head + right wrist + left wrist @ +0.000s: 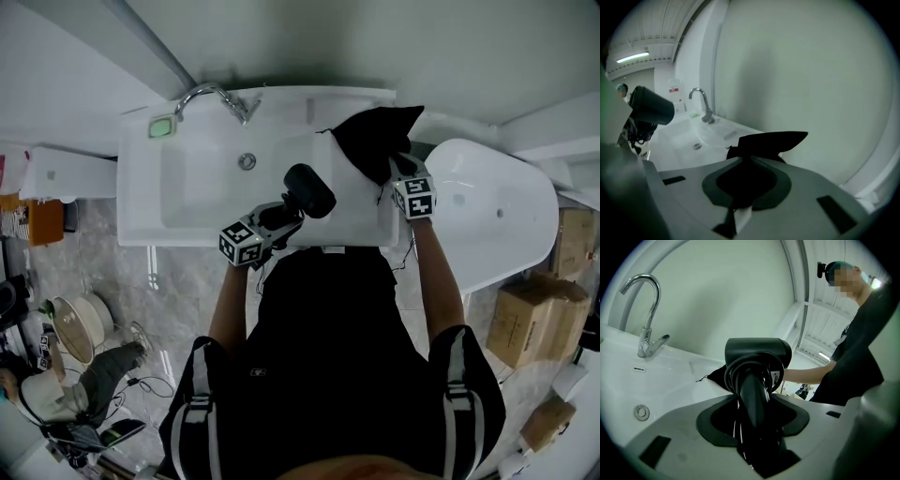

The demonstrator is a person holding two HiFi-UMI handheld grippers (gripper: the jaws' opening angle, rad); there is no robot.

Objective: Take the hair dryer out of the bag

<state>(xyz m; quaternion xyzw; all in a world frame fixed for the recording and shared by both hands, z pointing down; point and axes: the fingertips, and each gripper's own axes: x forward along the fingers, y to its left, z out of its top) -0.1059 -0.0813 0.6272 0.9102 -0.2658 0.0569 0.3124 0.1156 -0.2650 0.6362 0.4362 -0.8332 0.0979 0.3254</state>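
A black hair dryer (309, 190) is held over the right part of the white sink counter, clear of the bag. My left gripper (286, 214) is shut on its handle (752, 394), which has the cord wound round it. The dryer's barrel (757, 352) lies crosswise above the jaws. The black cloth bag (375, 139) rests on the counter's right end, its mouth peaked upward (771, 139). My right gripper (401, 171) is shut on the bag's near edge; dark fabric fills its jaws (740, 187). The dryer (650, 110) also shows at the left of the right gripper view.
The sink basin (187, 187) with a drain (247, 161) lies left of the dryer, a chrome faucet (214, 96) behind it. A green dish (161, 127) sits at the back left corner. A white bathtub (492, 220) stands right of the counter, cardboard boxes (530, 323) beyond it.
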